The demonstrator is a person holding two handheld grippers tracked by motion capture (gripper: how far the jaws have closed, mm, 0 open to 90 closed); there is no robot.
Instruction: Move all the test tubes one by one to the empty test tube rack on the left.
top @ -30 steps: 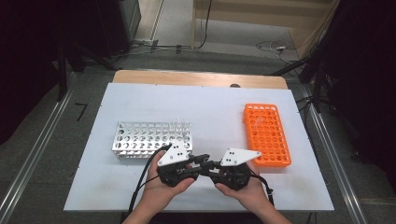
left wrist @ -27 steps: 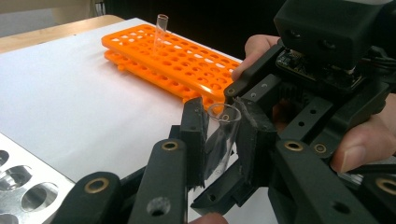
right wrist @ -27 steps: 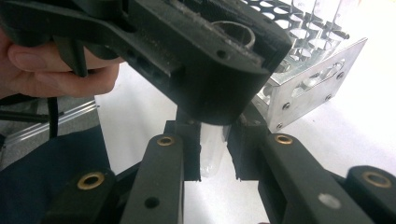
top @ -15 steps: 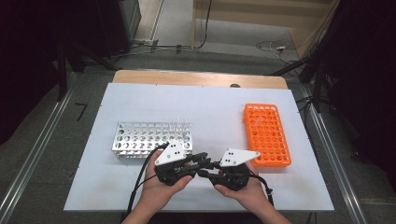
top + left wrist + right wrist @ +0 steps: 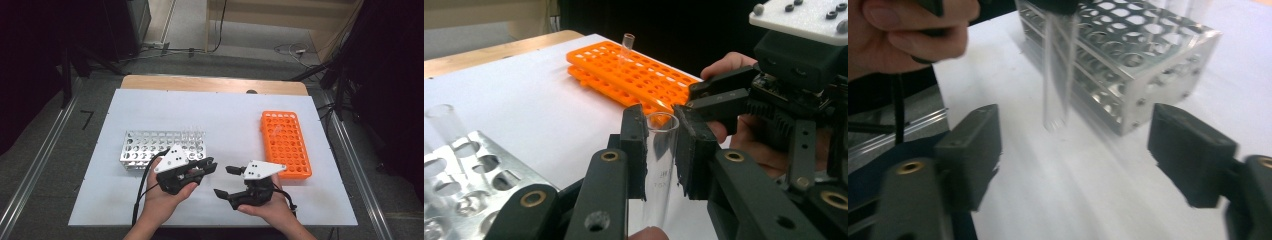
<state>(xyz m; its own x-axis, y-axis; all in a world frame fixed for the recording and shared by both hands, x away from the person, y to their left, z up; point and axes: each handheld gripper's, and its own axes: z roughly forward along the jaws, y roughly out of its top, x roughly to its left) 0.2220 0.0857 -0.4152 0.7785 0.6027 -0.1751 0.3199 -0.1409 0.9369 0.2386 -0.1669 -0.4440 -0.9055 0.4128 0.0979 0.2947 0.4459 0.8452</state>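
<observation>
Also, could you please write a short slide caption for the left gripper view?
Left gripper clamps a clear test tube; orange rack behind.

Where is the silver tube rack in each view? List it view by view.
High view: silver rack left of centre on the white board, just beyond the left claw.
Left gripper view: bottom-left corner.
Right gripper view: upper right, behind the clear tube.
Shared landmark: the clear tube clamped in the left claw, beside the rack.
</observation>
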